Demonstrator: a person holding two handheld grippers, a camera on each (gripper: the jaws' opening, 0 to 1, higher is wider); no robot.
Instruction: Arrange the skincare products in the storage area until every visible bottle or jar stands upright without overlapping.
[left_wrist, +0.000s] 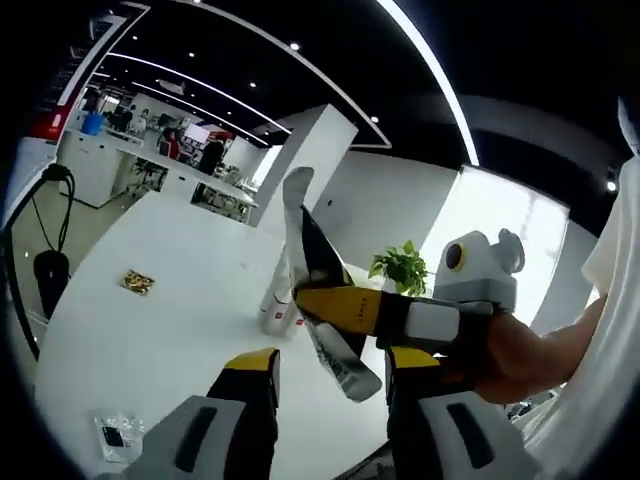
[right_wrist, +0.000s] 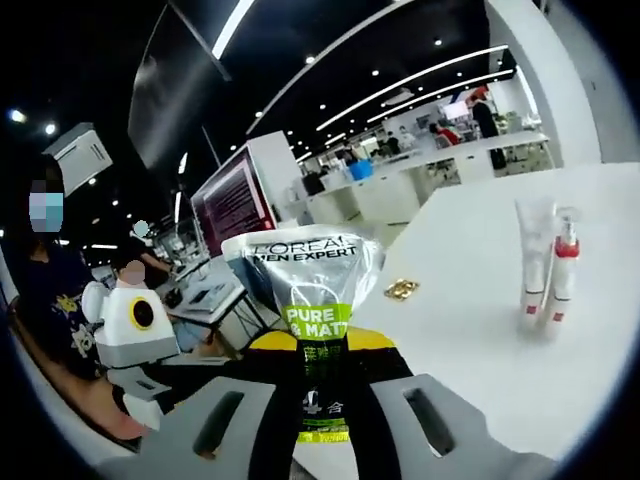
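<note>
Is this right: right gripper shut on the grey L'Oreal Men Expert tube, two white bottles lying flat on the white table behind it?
Not quite. The two white bottles stand upright on the white table, as the right gripper view shows. The rest holds: the right gripper is shut on the grey L'Oreal Men Expert tube.

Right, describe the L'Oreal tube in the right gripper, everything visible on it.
The L'Oreal tube is a soft silver-grey plastic tube printed "L'OREAL MEN EXPERT", with a green band reading "PURE & MATT" and a dark lower part. The right gripper is shut on it, its flat crimped end pointing away from the camera. In the left gripper view the same tube is held tilted in the air above the white table.
</note>
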